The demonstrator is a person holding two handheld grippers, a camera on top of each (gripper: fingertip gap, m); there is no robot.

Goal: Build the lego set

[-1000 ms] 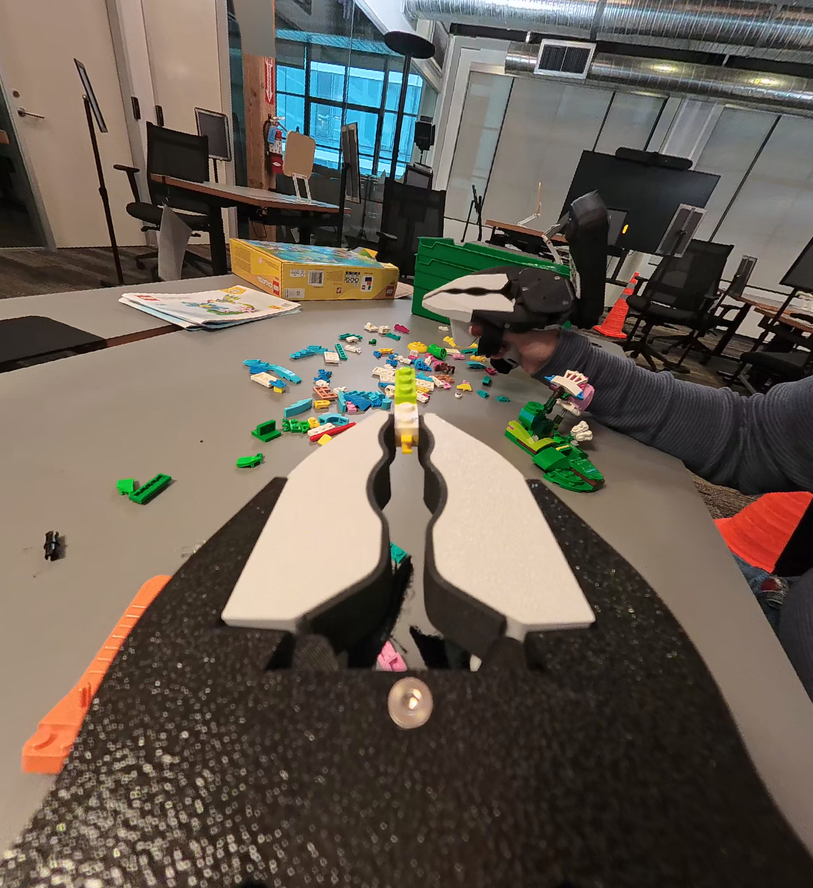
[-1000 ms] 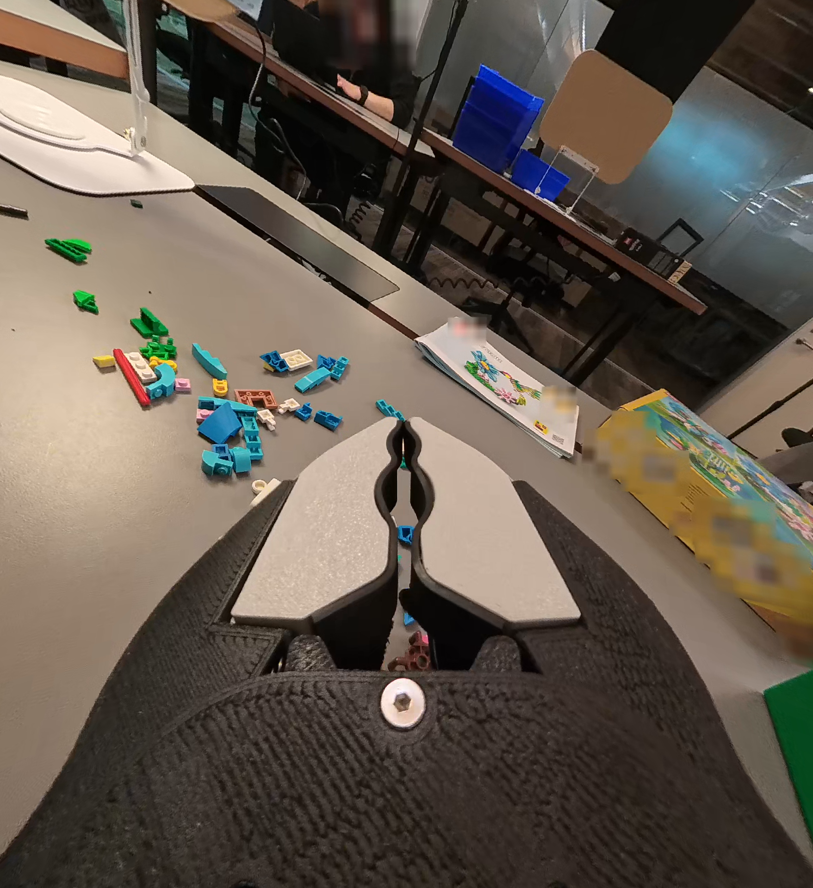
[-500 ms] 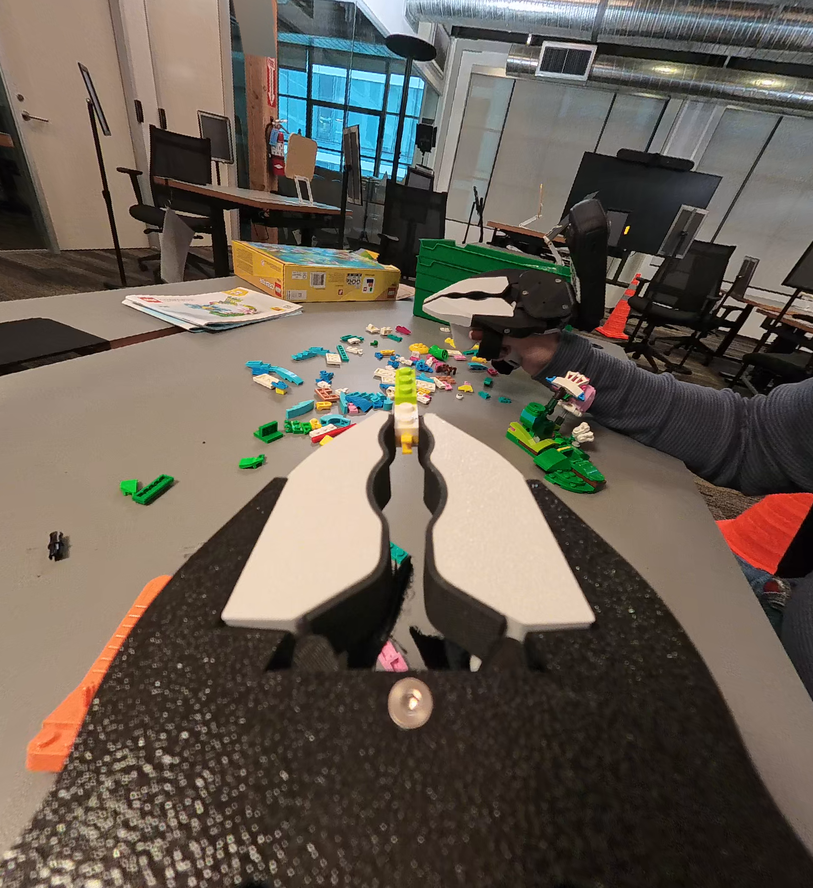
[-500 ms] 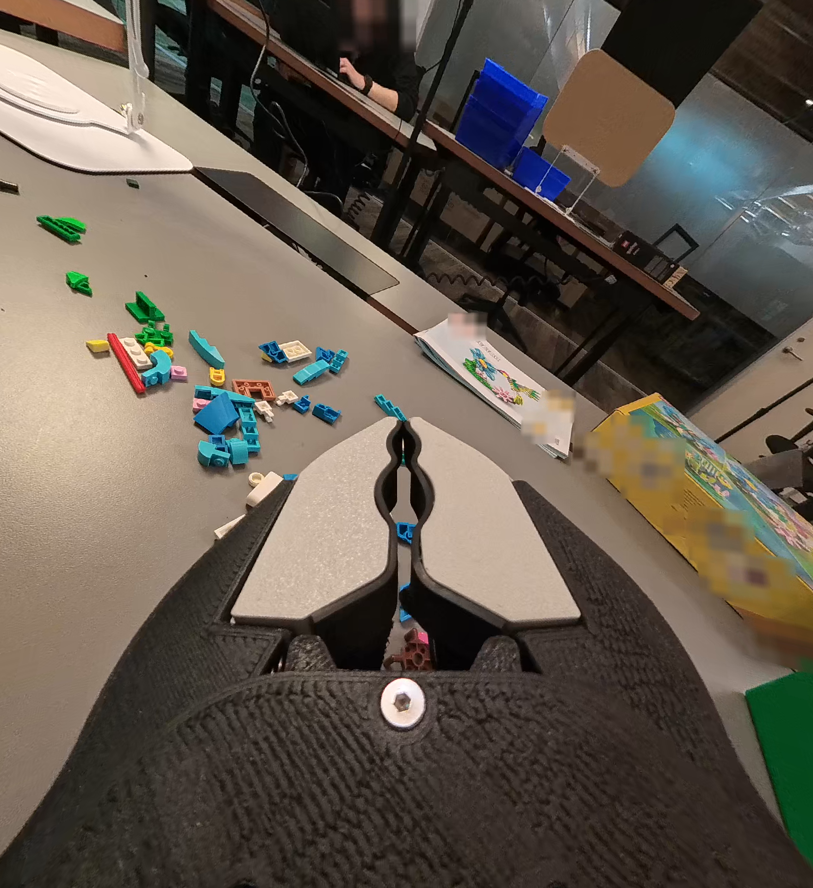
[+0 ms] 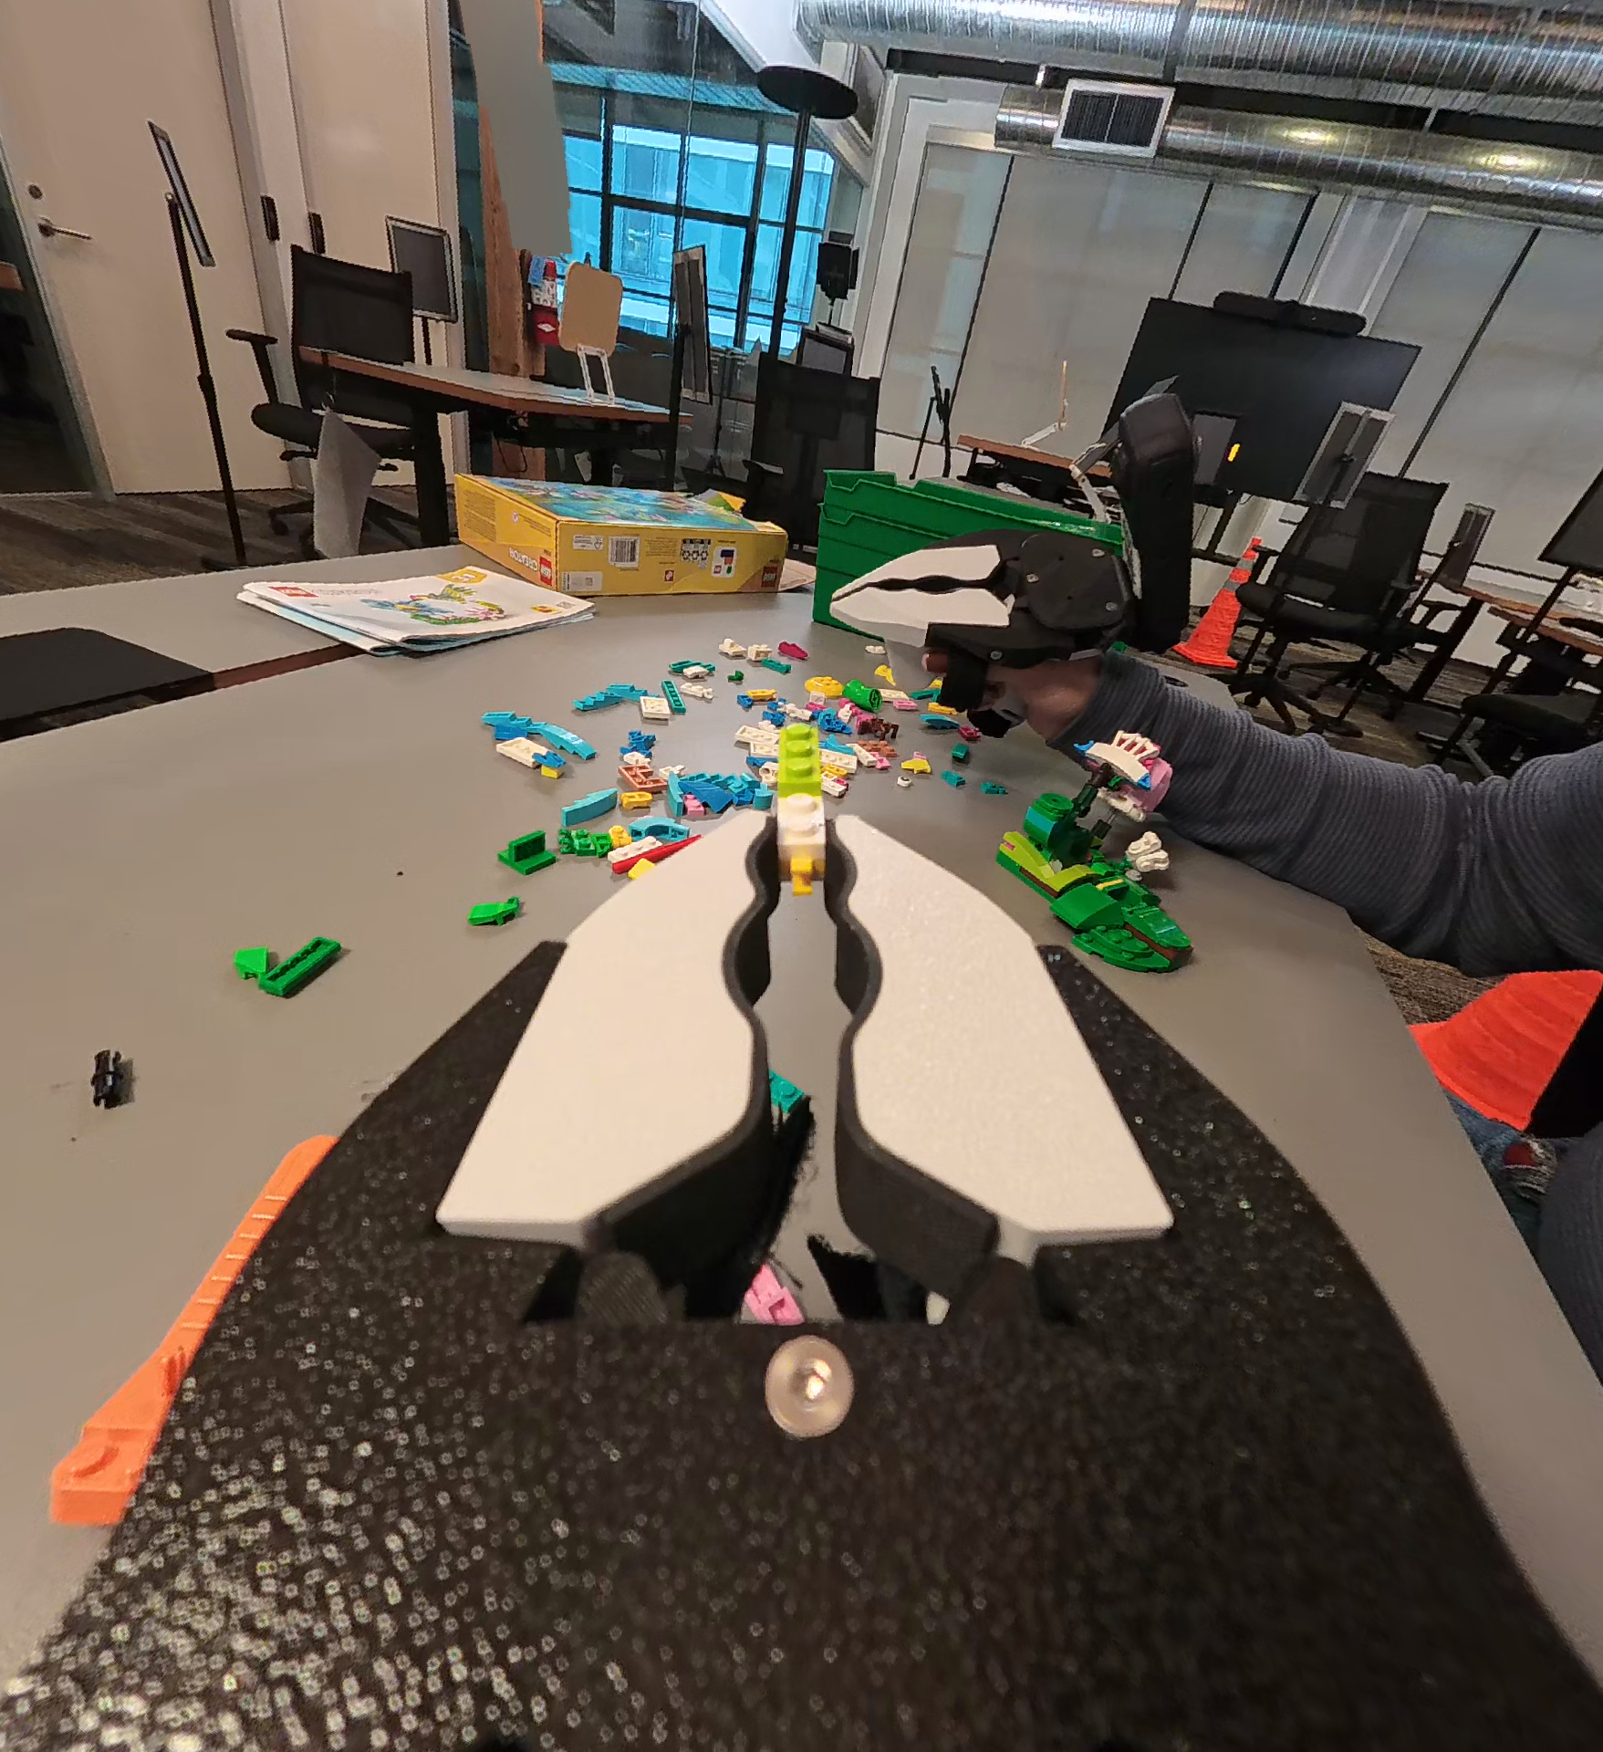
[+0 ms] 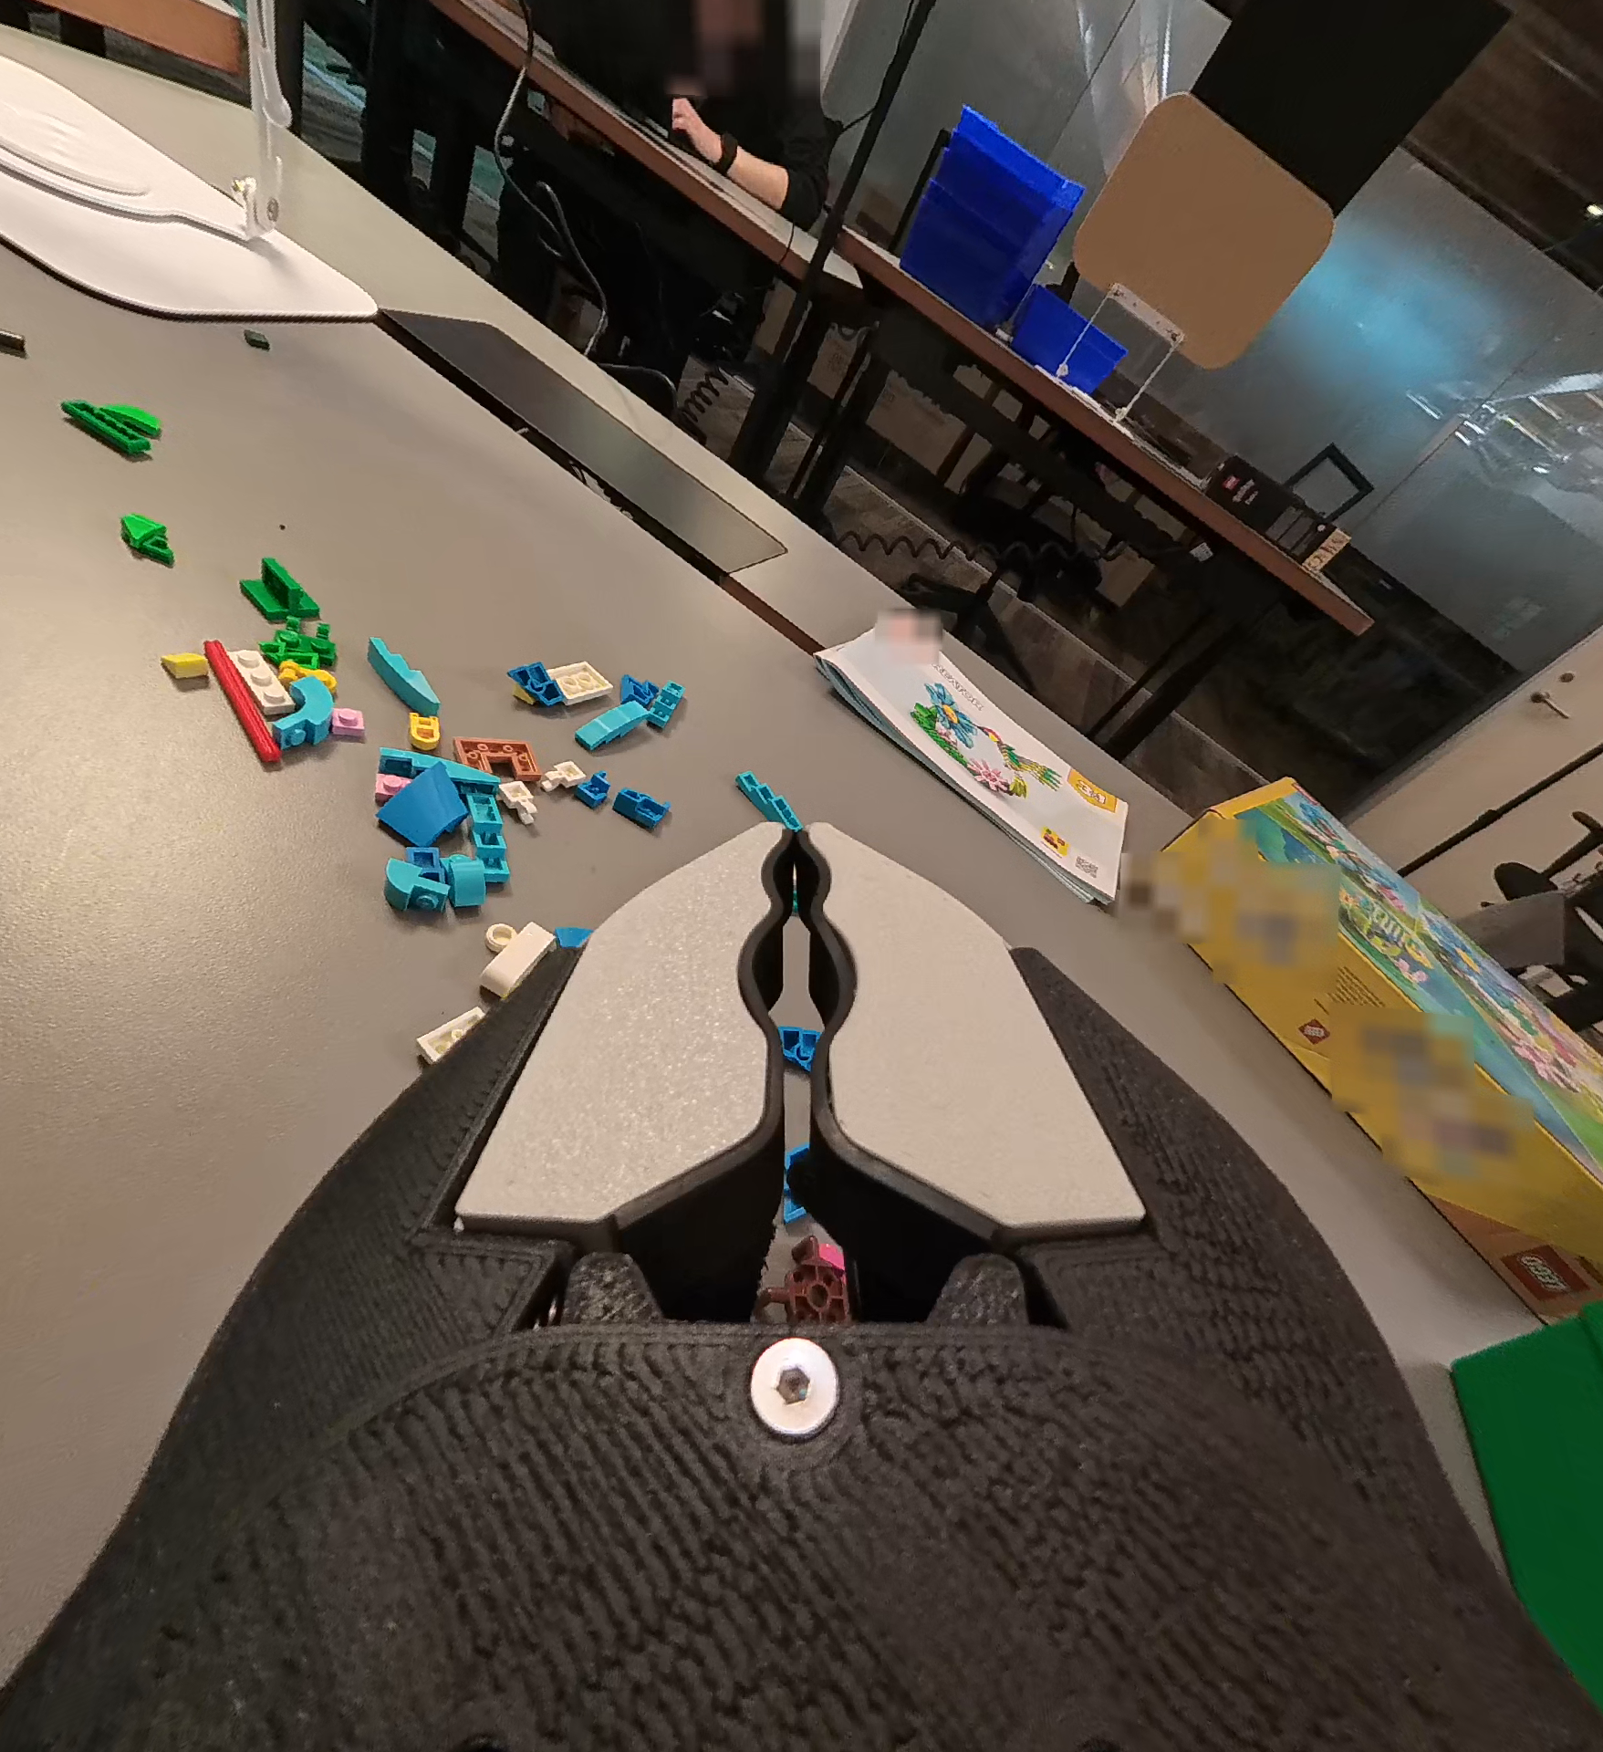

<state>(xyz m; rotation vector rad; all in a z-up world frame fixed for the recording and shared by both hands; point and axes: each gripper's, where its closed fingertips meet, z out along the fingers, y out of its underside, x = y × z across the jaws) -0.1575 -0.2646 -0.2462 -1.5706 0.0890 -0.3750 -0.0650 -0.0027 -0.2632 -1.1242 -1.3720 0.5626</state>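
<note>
Lime green, white and yellow, the little brick stack (image 5: 799, 806) was pinched between the tips of the left gripper (image 5: 801, 848), at twelve o'clock above the grey table (image 5: 210, 815). The right gripper (image 6: 793, 834) was closed with nothing in it, over the loose bricks (image 6: 437, 758). The half-built green model (image 5: 1091, 891) sat at two o'clock.

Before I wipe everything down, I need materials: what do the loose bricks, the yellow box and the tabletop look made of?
Loose bricks: hard moulded plastic, glossy, with sharp studs and highlights. Yellow box: printed cardboard, judging by its creased edges and folded flap. Tabletop: smooth matte grey, probably laminate; its core isn't visible.
</note>
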